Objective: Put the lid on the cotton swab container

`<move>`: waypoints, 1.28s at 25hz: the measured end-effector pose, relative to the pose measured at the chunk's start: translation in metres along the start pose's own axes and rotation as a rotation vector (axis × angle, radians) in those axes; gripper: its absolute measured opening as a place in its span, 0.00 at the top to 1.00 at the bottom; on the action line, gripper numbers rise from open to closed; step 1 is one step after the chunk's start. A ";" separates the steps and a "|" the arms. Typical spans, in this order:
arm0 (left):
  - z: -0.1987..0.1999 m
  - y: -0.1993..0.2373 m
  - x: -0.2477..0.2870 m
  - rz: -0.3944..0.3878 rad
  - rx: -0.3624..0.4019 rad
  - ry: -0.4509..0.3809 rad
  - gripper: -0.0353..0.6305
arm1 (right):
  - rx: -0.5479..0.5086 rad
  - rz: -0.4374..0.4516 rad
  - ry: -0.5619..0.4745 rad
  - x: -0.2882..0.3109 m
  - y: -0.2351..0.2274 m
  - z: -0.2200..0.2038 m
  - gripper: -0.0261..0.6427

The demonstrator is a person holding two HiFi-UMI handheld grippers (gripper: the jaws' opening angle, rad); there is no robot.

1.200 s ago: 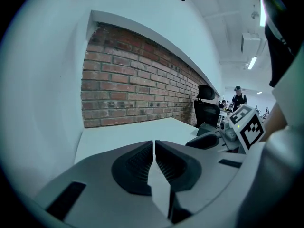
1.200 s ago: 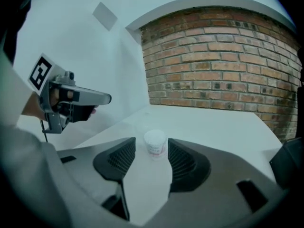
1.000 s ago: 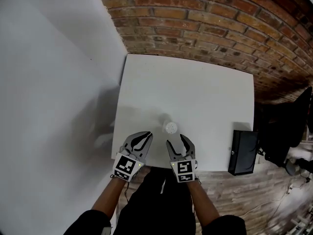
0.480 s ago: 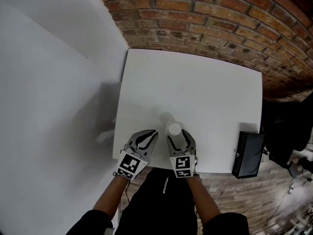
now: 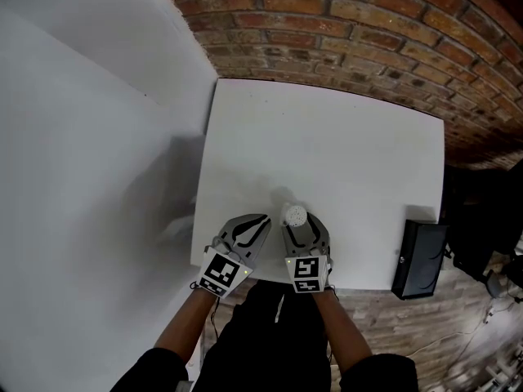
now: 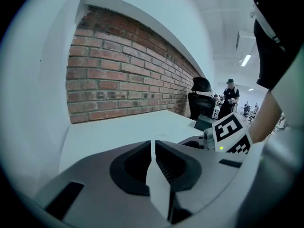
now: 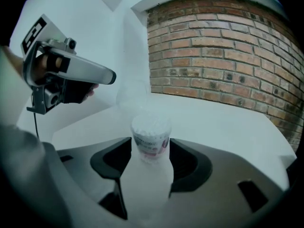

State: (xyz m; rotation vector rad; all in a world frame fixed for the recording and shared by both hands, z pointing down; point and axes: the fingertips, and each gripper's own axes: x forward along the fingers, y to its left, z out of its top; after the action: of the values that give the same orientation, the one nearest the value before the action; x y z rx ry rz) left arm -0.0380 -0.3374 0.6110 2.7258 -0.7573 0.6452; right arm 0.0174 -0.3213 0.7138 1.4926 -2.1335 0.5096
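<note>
The cotton swab container (image 5: 294,214), a small clear tub full of white swabs, stands upright on the white table (image 5: 343,153) near its front edge. My right gripper (image 5: 304,225) reaches around it, jaws spread wide. In the right gripper view the container (image 7: 151,136) fills the gap between the jaws; I see no squeeze on it. A faint clear rounded shape (image 7: 133,93), perhaps the lid, stands just behind it. My left gripper (image 5: 260,220) hovers to the left, shut and empty, its jaws (image 6: 153,146) together.
A black box (image 5: 418,260) sits at the table's right front corner. A brick wall (image 5: 343,31) runs along the far side and a white wall (image 5: 90,137) along the left. A dark chair (image 6: 202,103) and people stand far off.
My right gripper has moved forward and its jaws have widened, so the container now stands between them instead of ahead of them. The left gripper has crept slightly forward.
</note>
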 end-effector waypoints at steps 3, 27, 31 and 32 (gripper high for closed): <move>0.000 -0.001 0.003 -0.006 0.001 -0.001 0.92 | 0.007 -0.008 0.006 0.003 -0.001 -0.001 0.57; -0.004 -0.005 0.019 -0.047 0.028 0.021 0.92 | -0.033 -0.007 0.045 0.008 -0.002 -0.009 0.61; -0.005 -0.009 0.025 -0.068 0.028 0.031 0.92 | -0.039 -0.010 0.049 0.007 -0.003 -0.009 0.61; -0.005 -0.010 0.026 -0.072 0.025 0.031 0.92 | -0.039 -0.009 0.050 0.007 -0.003 -0.009 0.61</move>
State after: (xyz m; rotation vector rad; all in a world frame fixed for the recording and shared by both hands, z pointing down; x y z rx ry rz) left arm -0.0140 -0.3383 0.6268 2.7451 -0.6445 0.6834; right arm 0.0198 -0.3228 0.7251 1.4529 -2.0859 0.4946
